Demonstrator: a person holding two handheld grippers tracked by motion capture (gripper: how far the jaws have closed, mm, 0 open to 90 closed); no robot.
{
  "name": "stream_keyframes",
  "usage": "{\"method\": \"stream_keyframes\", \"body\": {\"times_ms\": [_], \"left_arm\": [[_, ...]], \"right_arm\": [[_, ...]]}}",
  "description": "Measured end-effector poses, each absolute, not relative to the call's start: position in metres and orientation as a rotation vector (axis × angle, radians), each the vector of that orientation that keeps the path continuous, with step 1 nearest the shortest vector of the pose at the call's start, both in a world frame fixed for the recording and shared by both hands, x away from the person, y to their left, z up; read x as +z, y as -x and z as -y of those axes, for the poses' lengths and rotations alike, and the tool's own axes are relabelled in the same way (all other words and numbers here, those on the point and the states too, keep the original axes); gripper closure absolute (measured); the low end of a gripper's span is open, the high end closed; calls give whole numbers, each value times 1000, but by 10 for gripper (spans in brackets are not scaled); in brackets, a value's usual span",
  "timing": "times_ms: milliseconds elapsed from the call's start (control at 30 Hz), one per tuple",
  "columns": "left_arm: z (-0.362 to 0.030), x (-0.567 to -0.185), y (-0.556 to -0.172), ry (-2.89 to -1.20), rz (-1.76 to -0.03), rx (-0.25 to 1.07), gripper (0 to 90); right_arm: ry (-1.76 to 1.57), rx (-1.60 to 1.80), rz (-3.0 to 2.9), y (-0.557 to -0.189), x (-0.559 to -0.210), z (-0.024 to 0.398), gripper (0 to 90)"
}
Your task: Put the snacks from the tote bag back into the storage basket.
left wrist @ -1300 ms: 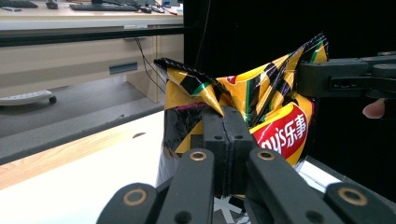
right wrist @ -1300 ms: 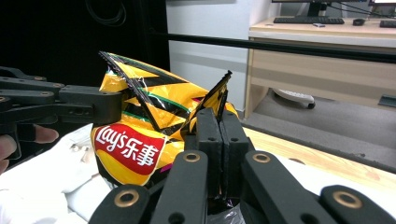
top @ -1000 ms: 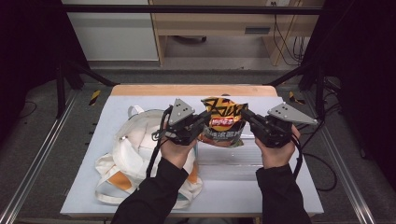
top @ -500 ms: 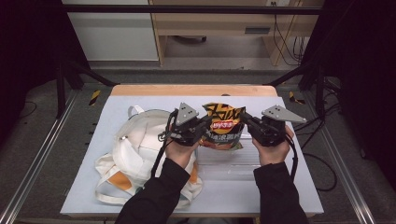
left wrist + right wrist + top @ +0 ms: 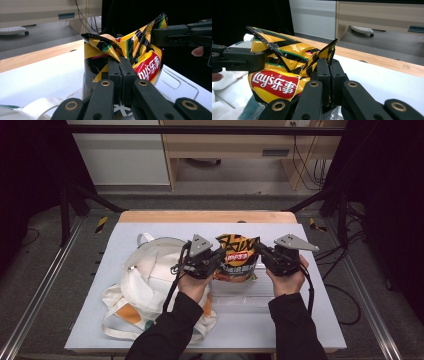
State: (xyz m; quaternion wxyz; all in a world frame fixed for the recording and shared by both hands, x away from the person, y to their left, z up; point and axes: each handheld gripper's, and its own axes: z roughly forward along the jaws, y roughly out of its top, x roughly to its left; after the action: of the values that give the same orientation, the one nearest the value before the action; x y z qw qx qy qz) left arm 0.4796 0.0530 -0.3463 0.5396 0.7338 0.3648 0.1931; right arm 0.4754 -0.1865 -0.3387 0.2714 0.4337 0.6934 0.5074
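A: Centre of the high frame: the chip bag [image 5: 237,259] hangs between two hands, its long axis across the picture, over a clear tray [image 5: 240,295]. The left gripper [image 5: 216,258] pinches its left top corner.

B: And the right gripper [image 5: 264,254] clamps the right corner (both equally near). The gripper views show each pair of jaws pressed tight on foil; the high view adds the tote bag [image 5: 145,287] at lower left.

Black tools [image 5: 240,259], dark sleeves [image 5: 165,335]

Chip bag [image 5: 147,67] bottom behind tools
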Motion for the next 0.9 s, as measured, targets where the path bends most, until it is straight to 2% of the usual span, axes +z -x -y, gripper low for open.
{"method": "stream_keyframes", "body": {"times_ms": [700, 900], "left_arm": [[-49, -362, -488, -1790, -910, 453, 875], [-49, -363, -491, -1783, -921, 474, 815]], "right_arm": [[-1193, 1314, -1885, -484, -353, 184, 876], [-1181, 1293, -1853, -486, -356, 180, 758]]}}
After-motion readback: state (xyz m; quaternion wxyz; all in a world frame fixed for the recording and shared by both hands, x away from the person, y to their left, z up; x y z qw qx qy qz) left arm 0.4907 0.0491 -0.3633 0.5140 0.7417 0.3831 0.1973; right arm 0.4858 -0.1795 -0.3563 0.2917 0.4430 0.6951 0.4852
